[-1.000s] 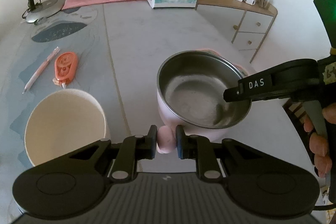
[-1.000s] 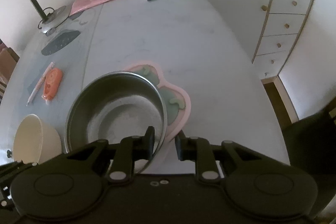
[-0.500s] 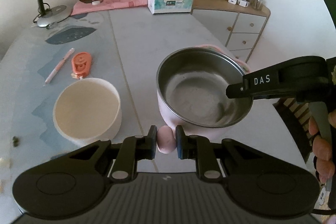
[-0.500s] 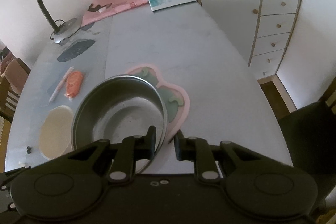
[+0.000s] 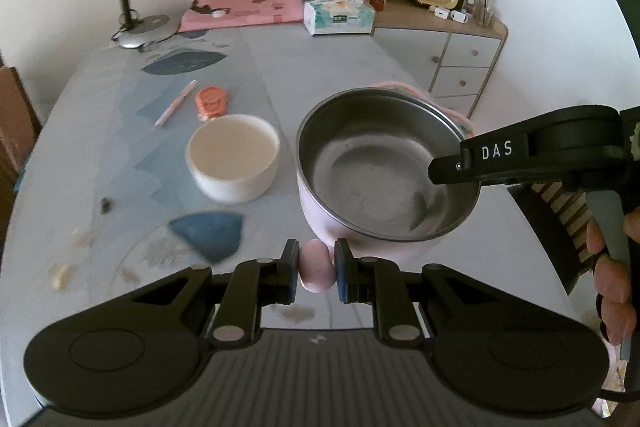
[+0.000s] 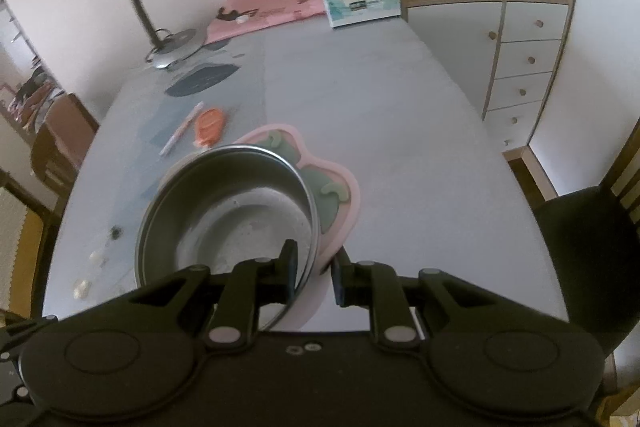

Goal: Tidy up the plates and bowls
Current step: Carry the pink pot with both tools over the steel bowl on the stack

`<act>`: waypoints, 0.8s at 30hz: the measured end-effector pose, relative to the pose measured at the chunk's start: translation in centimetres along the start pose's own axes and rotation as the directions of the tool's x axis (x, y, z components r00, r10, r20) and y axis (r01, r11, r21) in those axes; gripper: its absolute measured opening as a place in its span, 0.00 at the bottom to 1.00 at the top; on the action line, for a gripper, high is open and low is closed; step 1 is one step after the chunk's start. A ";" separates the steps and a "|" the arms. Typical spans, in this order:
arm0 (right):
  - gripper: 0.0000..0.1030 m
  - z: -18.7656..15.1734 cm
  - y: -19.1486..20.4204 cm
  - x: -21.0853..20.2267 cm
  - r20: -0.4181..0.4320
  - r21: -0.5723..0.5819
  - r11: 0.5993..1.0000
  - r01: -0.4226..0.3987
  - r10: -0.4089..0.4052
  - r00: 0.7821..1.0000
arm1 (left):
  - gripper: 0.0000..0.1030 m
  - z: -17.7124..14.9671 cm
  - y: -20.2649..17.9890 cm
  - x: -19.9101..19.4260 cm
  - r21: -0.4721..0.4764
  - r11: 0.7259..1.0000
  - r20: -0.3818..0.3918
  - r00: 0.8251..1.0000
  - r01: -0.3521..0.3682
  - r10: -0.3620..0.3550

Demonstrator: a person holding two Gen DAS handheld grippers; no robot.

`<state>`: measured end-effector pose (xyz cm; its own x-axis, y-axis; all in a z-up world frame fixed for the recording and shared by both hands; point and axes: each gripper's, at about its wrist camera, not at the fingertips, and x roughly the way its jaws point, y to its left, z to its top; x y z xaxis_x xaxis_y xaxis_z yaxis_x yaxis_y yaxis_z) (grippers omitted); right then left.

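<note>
A steel-lined pink bowl (image 5: pixel 380 167) is held up over the table by both grippers. My left gripper (image 5: pixel 317 271) is shut on the bowl's pink side handle (image 5: pixel 316 267). My right gripper (image 6: pixel 313 273) is shut on the bowl's rim (image 6: pixel 310 211) at the opposite side, and it shows from the side in the left wrist view (image 5: pixel 452 169). A white bowl (image 5: pixel 232 157) stands on the table to the left of the steel bowl. A pink shaped plate (image 6: pixel 340 195) lies on the table under and behind the steel bowl.
An orange tape dispenser (image 5: pixel 210 101) and a pink pen (image 5: pixel 175 103) lie beyond the white bowl. A desk lamp (image 5: pixel 144 27), a pink cloth (image 5: pixel 240 9) and a tissue box (image 5: pixel 340 15) are at the far end. A cabinet (image 6: pixel 520 59) and a chair (image 6: pixel 592 247) stand to the right.
Both grippers have lifted the steel bowl higher above the table. The white bowl and the pink plate now look farther below and stay where they were.
</note>
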<state>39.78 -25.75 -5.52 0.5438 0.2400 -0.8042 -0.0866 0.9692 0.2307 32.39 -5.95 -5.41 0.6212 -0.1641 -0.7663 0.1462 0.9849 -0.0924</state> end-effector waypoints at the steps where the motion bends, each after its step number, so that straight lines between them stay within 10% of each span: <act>1: 0.17 -0.5 0.5 -0.5 -0.001 -0.004 1.000 -0.004 0.004 1.000 | 0.17 -0.6 0.3 -0.8 -0.008 1.000 -0.001 1.000 -0.003 0.003; 24: 0.18 -13.5 12.8 -6.9 -0.071 -0.128 0.985 -0.113 0.104 0.992 | 0.17 -14.9 8.4 -14.1 -0.166 0.982 -0.016 0.996 -0.091 0.089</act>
<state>23.69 -14.23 -4.43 0.4711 0.3432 -0.8126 -0.2534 0.9350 0.2480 13.42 5.44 -4.86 0.6195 -0.0748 -0.7815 -0.0409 0.9910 -0.1272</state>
